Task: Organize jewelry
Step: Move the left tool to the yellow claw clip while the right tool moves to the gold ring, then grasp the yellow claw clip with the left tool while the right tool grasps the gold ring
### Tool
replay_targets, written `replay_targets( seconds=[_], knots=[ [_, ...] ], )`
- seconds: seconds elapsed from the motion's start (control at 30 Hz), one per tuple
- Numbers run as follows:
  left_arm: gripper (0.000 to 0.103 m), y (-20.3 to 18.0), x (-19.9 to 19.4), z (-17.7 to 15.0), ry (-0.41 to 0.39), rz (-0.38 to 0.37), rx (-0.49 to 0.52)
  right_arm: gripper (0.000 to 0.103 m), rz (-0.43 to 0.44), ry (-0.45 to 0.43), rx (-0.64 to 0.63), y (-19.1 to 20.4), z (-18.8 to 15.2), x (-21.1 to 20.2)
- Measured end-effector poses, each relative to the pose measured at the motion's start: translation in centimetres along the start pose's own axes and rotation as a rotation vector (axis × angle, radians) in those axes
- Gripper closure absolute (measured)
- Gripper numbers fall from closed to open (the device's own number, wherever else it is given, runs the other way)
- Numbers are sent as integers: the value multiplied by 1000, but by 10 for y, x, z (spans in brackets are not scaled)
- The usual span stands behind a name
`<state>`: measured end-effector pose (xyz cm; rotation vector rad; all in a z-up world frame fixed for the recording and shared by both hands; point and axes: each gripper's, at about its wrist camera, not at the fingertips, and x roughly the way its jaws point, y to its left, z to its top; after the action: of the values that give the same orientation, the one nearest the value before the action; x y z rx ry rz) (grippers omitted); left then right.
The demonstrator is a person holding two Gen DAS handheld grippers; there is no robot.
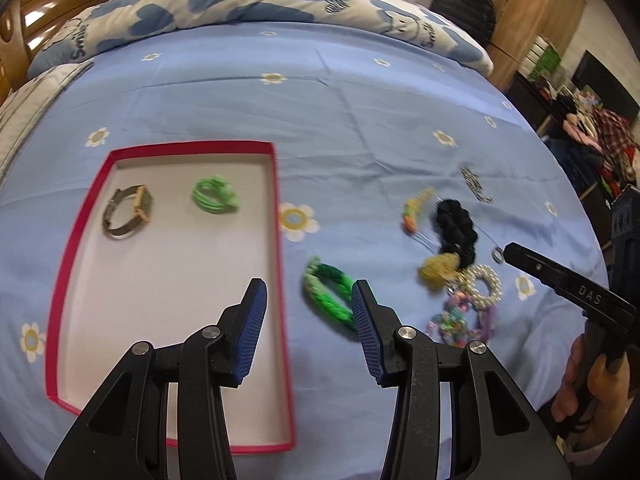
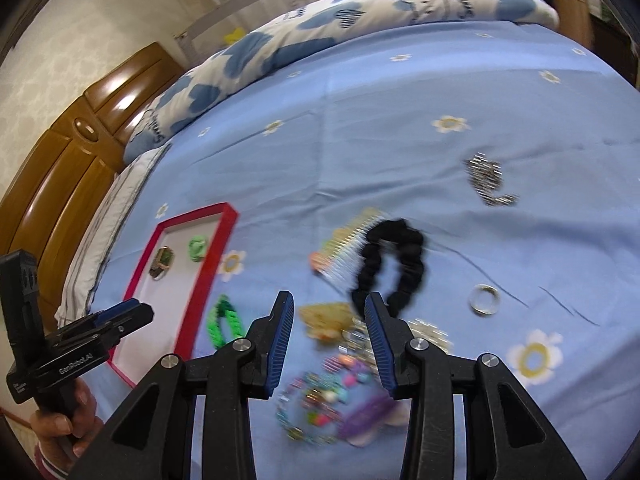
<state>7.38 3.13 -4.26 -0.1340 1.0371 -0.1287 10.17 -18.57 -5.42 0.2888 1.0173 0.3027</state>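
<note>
Bracelet, green braided, on bed beside red tray: looked light, soft, squashy, best pinched across band; left claw & right claw both spread, empty.

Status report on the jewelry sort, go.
Left gripper and right gripper open, empty. Watch and green band in red tray. Braided green bracelet and pile on bedsheet.

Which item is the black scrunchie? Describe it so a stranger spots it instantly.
Start from the red-rimmed tray on the blue flowered bedsheet, then look right to the loose pile of jewelry. The black scrunchie lies at the pile's far edge, beside a clear hair comb. It alone is a matte black, puffy fabric loop; everything nearby is shiny, beaded or colourful.
</note>
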Motion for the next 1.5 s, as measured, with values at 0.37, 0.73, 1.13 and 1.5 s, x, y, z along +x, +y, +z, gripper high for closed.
replay_targets(
  seconds=[0.37,0.73,1.13,1.5],
  knots=[
    [57,-32,12,-13,48,-38,47,63,-49,-9,73,-49,-22,-19],
    [53,-74,39,-1,76,-89,112,63,-101,-11,94,-77,-18,-15],
    [46,-107,90,13,138,-146,146,63,-157,50,-9,-82,-10,23],
    [66,-113,104,11,142,-152,164,80,-170,35,-33,-87,-9,29]
  ],
)
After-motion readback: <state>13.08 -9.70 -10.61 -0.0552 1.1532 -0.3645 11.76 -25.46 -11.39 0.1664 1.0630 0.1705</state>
